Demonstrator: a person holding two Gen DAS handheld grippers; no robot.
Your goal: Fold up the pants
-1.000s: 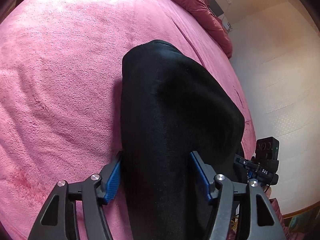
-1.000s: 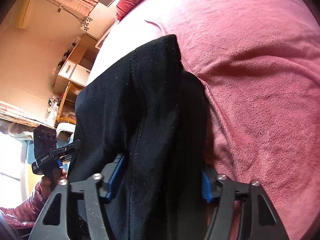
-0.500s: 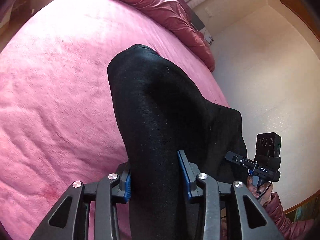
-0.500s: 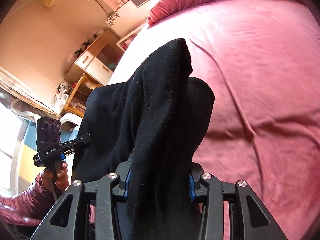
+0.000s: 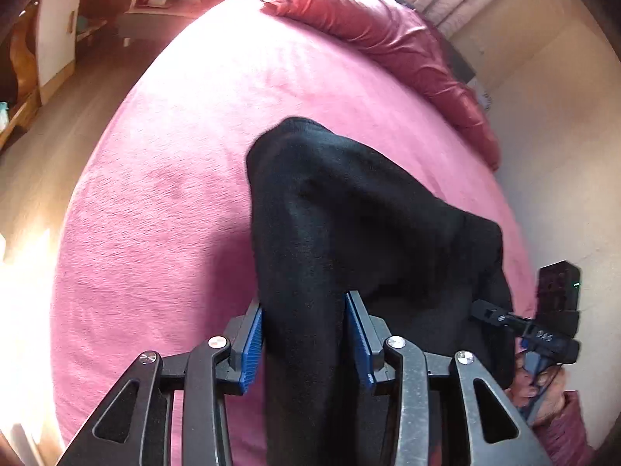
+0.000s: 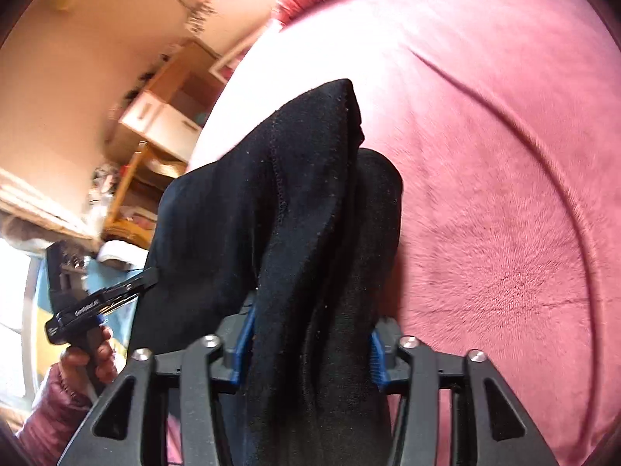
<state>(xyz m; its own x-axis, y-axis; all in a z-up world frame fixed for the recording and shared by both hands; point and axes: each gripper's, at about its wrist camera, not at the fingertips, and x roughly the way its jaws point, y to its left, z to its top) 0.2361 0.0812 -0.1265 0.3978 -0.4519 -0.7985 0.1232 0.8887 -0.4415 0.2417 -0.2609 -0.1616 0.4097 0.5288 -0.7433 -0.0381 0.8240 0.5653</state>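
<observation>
Carrying stage of fold, I judge: both ends raised, next move needs laying over and aligning edges flat. Left gripper [image 5: 304, 339] pinches bunched black pants [image 5: 349, 209]; right gripper [image 6: 310, 343] likewise clamps pants [image 6: 310, 202]. Fabric drapes between, hanging above pink bed [image 5: 174, 194]. Beyond, red pillow [image 5: 388, 35].

Black pants [image 5: 349, 225] cut off by the bottom edge between the blue pads [image 5: 250, 345] in both wrist views, hiding the clamped part and the bed's near edge. Wooden shelf unit [image 6: 163, 116] smeared by motion blur, contents unreadable. Pink blanket [image 6: 504, 194] cropped at right.
</observation>
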